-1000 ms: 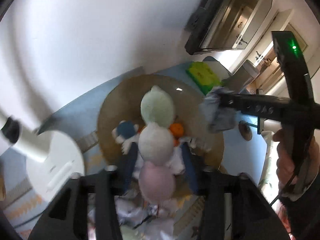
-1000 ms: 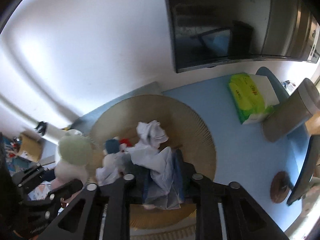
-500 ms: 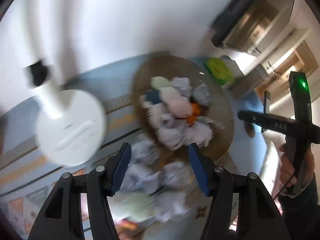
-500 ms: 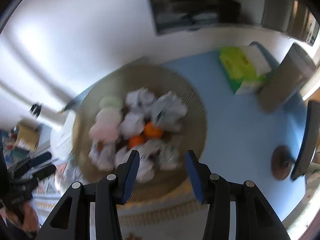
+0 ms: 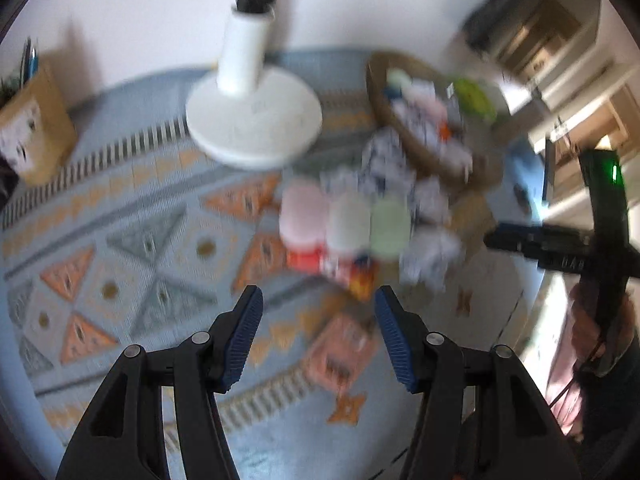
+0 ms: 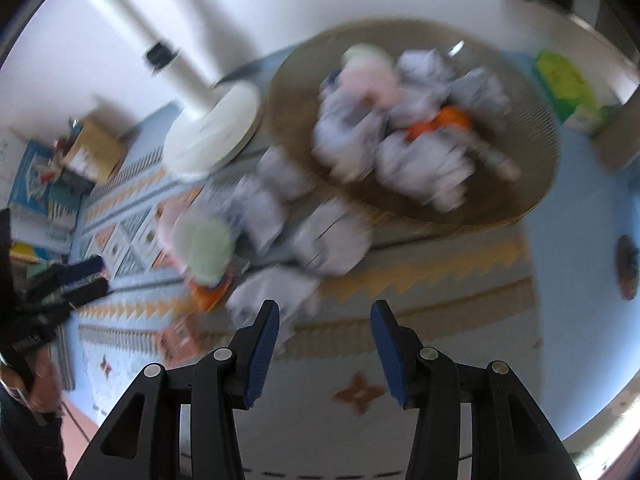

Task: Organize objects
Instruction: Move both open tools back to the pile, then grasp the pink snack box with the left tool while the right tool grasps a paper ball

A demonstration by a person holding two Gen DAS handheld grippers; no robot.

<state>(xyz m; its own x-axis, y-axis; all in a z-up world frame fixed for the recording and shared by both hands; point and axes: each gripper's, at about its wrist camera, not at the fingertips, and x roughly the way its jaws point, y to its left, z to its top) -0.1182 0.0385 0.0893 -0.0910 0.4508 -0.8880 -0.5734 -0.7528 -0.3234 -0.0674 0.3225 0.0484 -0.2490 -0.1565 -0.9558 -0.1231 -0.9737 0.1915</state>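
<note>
Both tongs are empty, jaws partly apart. The left tongs (image 5: 318, 332) hang above the patterned desk cloth (image 5: 132, 276), with the plush stick of three pastel balls (image 5: 346, 222) straight ahead, lying crosswise. The right tongs (image 6: 324, 344) sit nearest one crumpled paper ball (image 6: 276, 292). About five or six paper balls lie outside the one basket (image 6: 536, 184); blur makes counting iffy.

Home, living room by look. Pale blue woven cloth with orange and grey triangle pattern (image 5: 132, 264) covers surface. White round-based desk lamp (image 5: 254, 120) stands near far edge by white wall. Round woven brown basket (image 6: 516, 184) holds soft toys. Dark wall-mounted screen (image 5: 486, 24) and wooden cabinets (image 5: 536, 40) beyond far right corner.
</note>
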